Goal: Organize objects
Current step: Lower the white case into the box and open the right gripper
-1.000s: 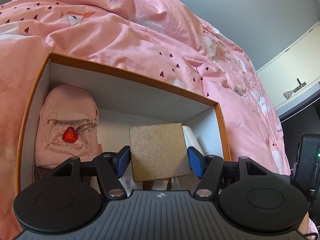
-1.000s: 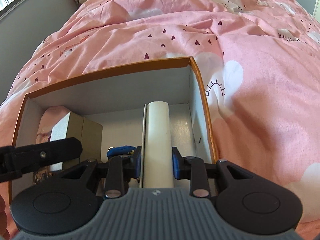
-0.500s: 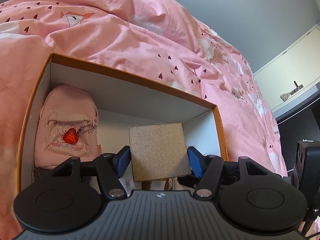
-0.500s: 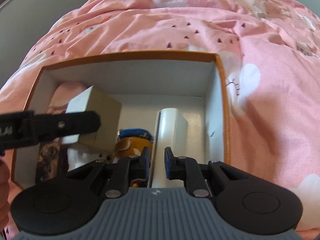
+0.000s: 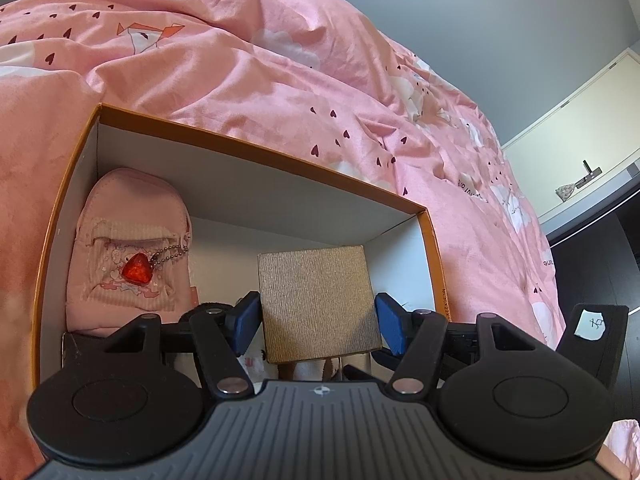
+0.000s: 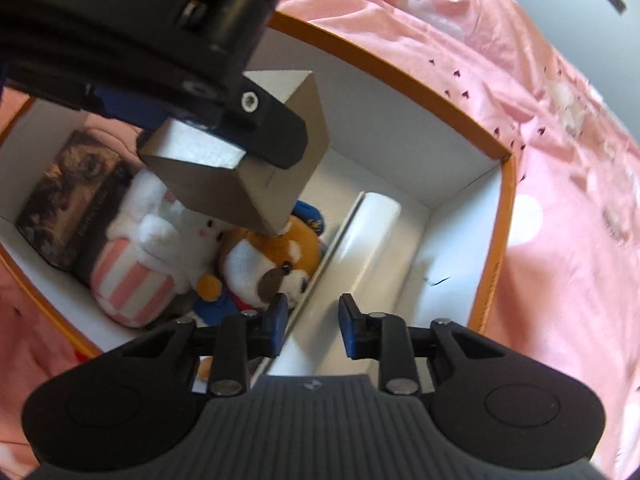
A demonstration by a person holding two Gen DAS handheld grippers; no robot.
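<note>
An orange-rimmed white box point(image 5: 256, 148) sits on a pink duvet. My left gripper point(image 5: 318, 322) is shut on a tan cardboard box point(image 5: 318, 304) and holds it in the air over the open box. From the right wrist view the same tan box point(image 6: 248, 184) hangs above the plush toys. A white roll point(image 6: 372, 236) lies along the right wall of the orange-rimmed box point(image 6: 492, 240). My right gripper point(image 6: 312, 330) hovers over the roll's near end. Its jaws are opening and the pads do not press on the roll.
Inside the box are a pink pouch point(image 5: 128, 248) with a red heart charm, a white plush with pink stripes point(image 6: 148, 252), an orange plush with a blue cap point(image 6: 272, 264) and a dark book point(image 6: 68, 200). The pink duvet point(image 5: 280, 60) surrounds the box. A cream cabinet point(image 5: 580, 140) stands at the right.
My right gripper let go of the white roll, which now lies in the box, then rolled and shifted sideways. The left gripper and its tan box stayed still.
</note>
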